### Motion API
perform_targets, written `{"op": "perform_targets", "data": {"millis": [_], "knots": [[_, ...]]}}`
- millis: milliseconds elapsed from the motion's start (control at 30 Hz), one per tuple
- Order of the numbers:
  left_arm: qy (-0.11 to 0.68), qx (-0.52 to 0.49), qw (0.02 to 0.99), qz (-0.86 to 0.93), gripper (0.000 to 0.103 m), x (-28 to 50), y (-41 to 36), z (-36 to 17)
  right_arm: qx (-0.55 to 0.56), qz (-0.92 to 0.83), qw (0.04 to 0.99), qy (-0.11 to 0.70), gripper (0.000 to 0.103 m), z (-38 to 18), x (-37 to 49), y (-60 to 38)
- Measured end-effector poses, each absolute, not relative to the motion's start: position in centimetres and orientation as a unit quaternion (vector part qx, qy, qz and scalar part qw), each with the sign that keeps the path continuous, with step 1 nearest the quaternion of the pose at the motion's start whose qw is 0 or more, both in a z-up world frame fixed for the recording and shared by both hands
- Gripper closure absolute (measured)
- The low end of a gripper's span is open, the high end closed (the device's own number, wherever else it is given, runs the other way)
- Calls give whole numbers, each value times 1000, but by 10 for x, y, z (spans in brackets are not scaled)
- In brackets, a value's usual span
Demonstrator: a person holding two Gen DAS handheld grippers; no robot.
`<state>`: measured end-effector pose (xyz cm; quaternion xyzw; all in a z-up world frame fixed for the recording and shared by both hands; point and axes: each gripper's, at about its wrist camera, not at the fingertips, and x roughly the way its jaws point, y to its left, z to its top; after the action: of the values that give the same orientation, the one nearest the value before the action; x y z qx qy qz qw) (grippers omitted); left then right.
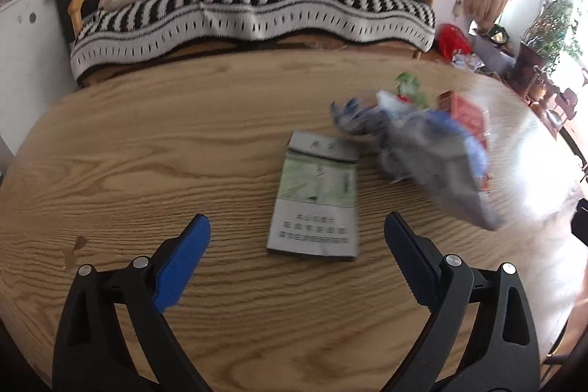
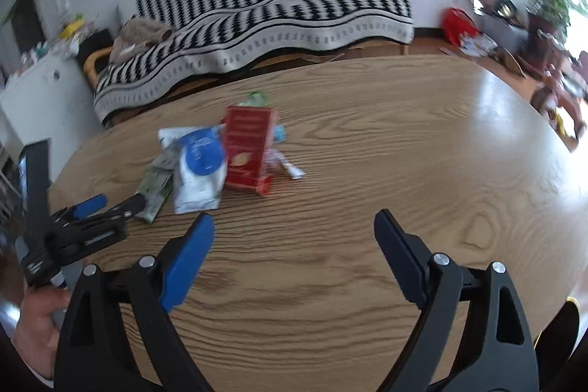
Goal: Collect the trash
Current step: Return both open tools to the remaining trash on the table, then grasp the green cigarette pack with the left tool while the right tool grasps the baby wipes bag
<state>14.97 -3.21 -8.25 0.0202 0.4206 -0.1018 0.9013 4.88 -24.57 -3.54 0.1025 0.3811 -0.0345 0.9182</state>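
Trash lies in a pile on a wooden table [image 1: 147,153]. A flat green and grey cigarette pack [image 1: 316,197] lies just ahead of my open left gripper [image 1: 297,230], between its fingers' line. Right of it is a blurred grey and blue pouch [image 1: 433,157] and a red box [image 1: 466,112]. In the right wrist view, the red box [image 2: 250,146], a white and blue pouch [image 2: 200,168], the green pack [image 2: 154,188] and small wrappers [image 2: 286,164] lie ahead and left of my open, empty right gripper [image 2: 294,230]. The left gripper [image 2: 110,204] shows there, at the green pack.
A sofa [image 1: 253,13] with a black and white striped blanket stands behind the table. A white cabinet [image 1: 22,35] is at the left. A red bag [image 1: 454,39], clutter and plants [image 1: 551,24] are on the floor at the right.
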Motion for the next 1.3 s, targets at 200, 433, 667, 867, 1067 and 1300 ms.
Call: {"op": "perform_targets", "data": {"millis": [200, 433, 667, 867, 1067, 1300], "knots": [[439, 19, 891, -117, 10, 168, -41, -98, 84, -13, 917, 389, 17, -43, 63, -220], [433, 68, 893, -103, 46, 165, -45, -100, 67, 2, 913, 402, 17, -54, 86, -199], [443, 38, 891, -89, 47, 155, -14, -88, 51, 8, 912, 408, 17, -68, 122, -177], [433, 39, 897, -85, 47, 139, 1, -72, 38, 4, 915, 403, 18, -74, 148, -162], [424, 45, 901, -84, 47, 138, 1, -66, 24, 18, 913, 407, 62, -76, 151, -156], [416, 37, 904, -88, 47, 137, -8, -57, 55, 46, 923, 379, 70, -47, 120, -171]]}}
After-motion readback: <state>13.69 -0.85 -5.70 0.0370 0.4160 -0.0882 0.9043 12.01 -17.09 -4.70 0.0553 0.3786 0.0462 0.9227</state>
